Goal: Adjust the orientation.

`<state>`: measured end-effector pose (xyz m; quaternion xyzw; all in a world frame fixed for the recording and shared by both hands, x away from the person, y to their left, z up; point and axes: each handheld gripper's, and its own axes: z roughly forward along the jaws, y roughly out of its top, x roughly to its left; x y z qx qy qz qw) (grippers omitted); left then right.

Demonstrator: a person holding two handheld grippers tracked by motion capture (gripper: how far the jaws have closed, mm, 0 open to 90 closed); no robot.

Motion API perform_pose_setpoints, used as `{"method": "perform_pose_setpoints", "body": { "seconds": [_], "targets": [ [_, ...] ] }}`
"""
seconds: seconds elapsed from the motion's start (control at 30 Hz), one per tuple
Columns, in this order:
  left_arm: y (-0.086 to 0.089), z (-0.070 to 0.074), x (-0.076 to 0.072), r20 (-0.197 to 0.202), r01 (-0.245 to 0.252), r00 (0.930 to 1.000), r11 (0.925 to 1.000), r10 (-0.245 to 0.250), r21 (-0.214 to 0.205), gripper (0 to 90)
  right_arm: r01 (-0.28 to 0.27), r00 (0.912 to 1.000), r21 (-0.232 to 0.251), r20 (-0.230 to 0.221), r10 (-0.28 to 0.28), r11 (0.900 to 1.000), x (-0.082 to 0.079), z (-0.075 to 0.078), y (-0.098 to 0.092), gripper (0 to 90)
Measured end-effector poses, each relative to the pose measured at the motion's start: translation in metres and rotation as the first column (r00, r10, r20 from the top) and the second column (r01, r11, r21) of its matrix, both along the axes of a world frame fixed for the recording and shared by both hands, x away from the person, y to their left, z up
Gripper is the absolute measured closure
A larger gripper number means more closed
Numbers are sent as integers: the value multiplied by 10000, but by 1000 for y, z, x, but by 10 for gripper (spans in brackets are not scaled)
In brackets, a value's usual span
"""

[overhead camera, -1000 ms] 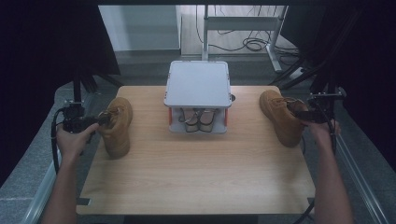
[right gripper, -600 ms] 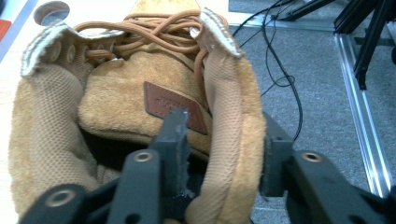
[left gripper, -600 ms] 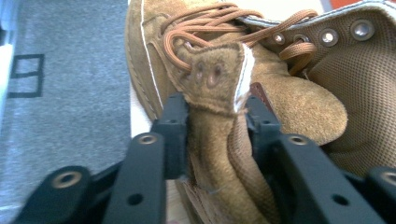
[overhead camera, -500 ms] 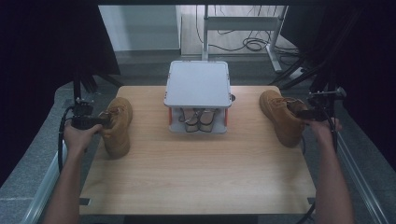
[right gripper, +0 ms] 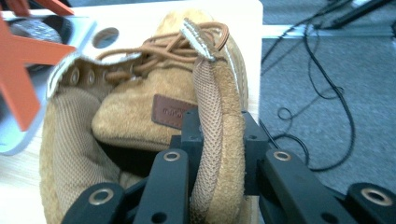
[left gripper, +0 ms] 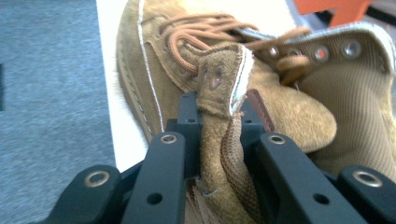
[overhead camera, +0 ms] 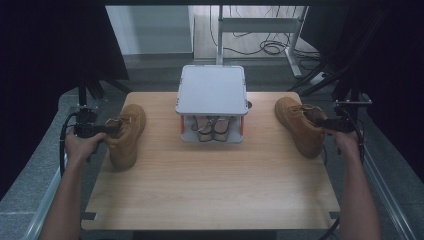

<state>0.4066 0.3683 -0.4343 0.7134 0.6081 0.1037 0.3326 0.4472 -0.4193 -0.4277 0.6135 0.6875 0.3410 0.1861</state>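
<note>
Two tan suede lace-up boots stand on the wooden table (overhead camera: 210, 185). The left boot (overhead camera: 126, 137) (left gripper: 149, 70) is near the left edge, the right boot (overhead camera: 296, 125) (right gripper: 135, 121) near the right edge. My left gripper (overhead camera: 107, 131) (left gripper: 219, 133) reaches in from the left, and its jaws have just been closing; they now pinch the outer wall of the left boot's collar. My right gripper (overhead camera: 320, 122) (right gripper: 219, 142) comes in from the right, its jaws also just closing, and clamps the outer wall of the right boot's collar.
A grey-topped rack (overhead camera: 212, 90) with orange supports stands at the table's back middle, with a pair of shoes (overhead camera: 210, 127) under its top. Cables (right gripper: 322, 107) lie on the floor beyond the right edge. A desk frame stands behind the table.
Both grippers' jaws have closed onto the collars of their boots. The hands and the boots have hardly shifted.
</note>
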Motion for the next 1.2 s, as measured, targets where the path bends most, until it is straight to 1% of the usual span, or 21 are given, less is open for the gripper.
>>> {"method": "perform_pose_setpoints", "body": {
  "seconds": [0.07, 0.1, 0.17, 0.2, 0.27, 0.37, 0.4, 0.47, 0.5, 0.6, 0.7, 0.77, 0.83, 0.93, 1.0, 1.03, 1.07, 1.1, 1.13, 1.2],
  "targets": [
    [0, 1, 0, 58, 202, 9998, 9994, -201, -292, 777, -198, 9997, 55, 146, 198, 9998, -1, 2, 3, 773],
    [-2, 2, -1, 84, 363, 9993, 9987, -361, -358, 778, -324, 9993, 60, 183, 323, 9995, -1, 4, 5, 773],
    [-6, 4, -1, 131, 705, 9975, 9970, -701, -332, 779, -614, 9980, 11, 179, 613, 9981, -2, 9, 11, 773],
    [-8, 6, -2, 148, 936, 9955, 9951, -932, -307, 779, -744, 9971, 4, 139, 744, 9972, -3, 11, 14, 772],
    [-11, 7, -2, 123, 1193, 9928, 9924, -1190, -288, 779, -1015, 9948, 52, 26, 1014, 9948, -6, 14, 18, 771],
    [-13, 7, -2, 54, 1508, 9886, 9880, -1507, -345, 779, -1311, 9907, 386, -315, 1323, 9906, -11, 14, 22, 771],
    [-13, 6, -2, 36, 1607, 9870, 9864, -1607, -350, 779, -1386, 9895, 479, -336, 1402, 9892, -12, 13, 22, 770],
    [-12, 5, -1, 14, 1666, 9860, 9855, -1666, -320, 779, -1529, 9868, 608, -449, 1557, 9864, -15, 11, 22, 769],
    [-11, 5, -1, -4, 1684, 9857, 9851, -1685, -362, 779, -1567, 9859, 563, -509, 1596, 9860, -16, 9, 21, 767],
    [-8, 3, 1, -11, 1669, 9860, 9852, -1670, -384, 777, -1539, 9867, 389, -474, 1557, 9873, -17, 4, 17, 756],
    [-6, 3, 3, -33, 1628, 9866, 9863, -1629, -271, 777, -1611, 9866, -61, -271, 1609, 9869, -17, 1, 16, 748],
    [-3, 2, 4, -95, 1543, 9879, 9876, -1546, -294, 775, -1633, 9865, -198, -188, 1630, 9864, -16, -1, 15, 741],
    [-2, 2, 4, -142, 1491, 9887, 9886, -1494, -199, 771, -1686, 9856, -368, -219, 1679, 9850, -16, -1, 14, 735],
    [-2, 1, 3, -134, 1414, 9898, 9898, -1416, -173, 753, -1778, 9840, -421, -213, 1771, 9832, -15, -1, 14, 722],
    [-2, 1, 3, -200, 1490, 9886, 9885, -1495, -254, 722, -1824, 9832, -479, -208, 1816, 9821, -15, -1, 15, 698],
    [-2, 1, 2, -100, 1475, 9890, 9887, -1478, -265, 699, -1843, 9828, -541, -162, 1837, 9814, -14, 0, 15, 683],
    [-2, 4, 1, 158, 1373, 9905, 9893, -1367, -489, 664, -1873, 9823, -532, -89, 1871, 9809, -14, 1, 16, 670],
    [-2, 7, 0, 305, 1306, 9912, 9897, -1289, -589, 627, -1908, 9816, -519, -94, 1906, 9802, -14, 2, 16, 660],
    [-4, 11, -1, 401, 1291, 9910, 9907, -1274, -431, 603, -1930, 9812, -598, -78, 1929, 9794, -13, 3, 18, 647],
    [-8, 15, -2, 413, 1326, 9904, 9912, -1323, -52, 590, -2023, 9793, -747, -164, 2016, 9765, -11, 5, 20, 621]
  ]
}}
